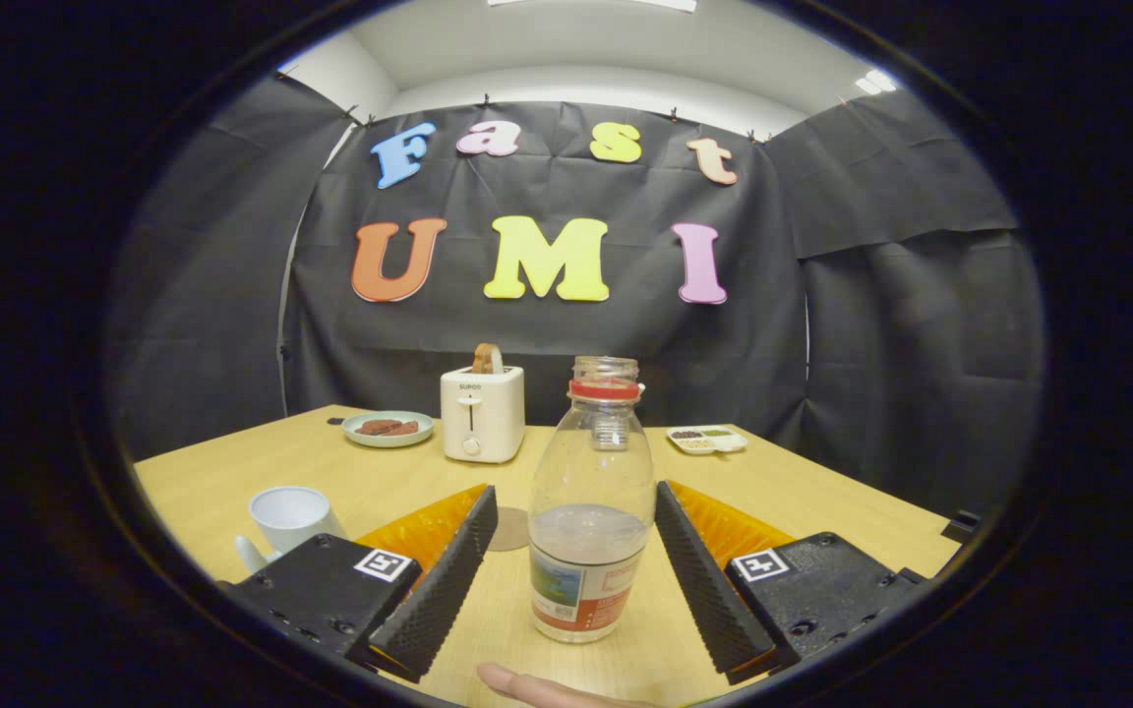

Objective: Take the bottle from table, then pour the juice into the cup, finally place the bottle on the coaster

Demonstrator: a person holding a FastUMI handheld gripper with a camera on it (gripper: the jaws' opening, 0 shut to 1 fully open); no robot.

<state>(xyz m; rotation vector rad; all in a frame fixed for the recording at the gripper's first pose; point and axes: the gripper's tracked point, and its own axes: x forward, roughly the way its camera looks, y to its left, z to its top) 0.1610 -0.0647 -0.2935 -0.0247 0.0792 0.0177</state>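
A clear plastic bottle (591,511) with a red neck ring and no cap stands upright on the wooden table (822,492), holding a little clear liquid. It stands between the fingers of my gripper (576,516), which is open, with a gap on each side of the bottle. A white cup (288,517) sits to the left, just beyond the left finger. A round brown coaster (509,529) lies on the table behind the left finger, partly hidden by it and the bottle.
A white toaster (481,414) with a slice of bread stands at the back of the table. A plate (388,429) with food is left of it, a small divided dish (707,440) right of it. A person's fingertip (537,688) shows below the bottle.
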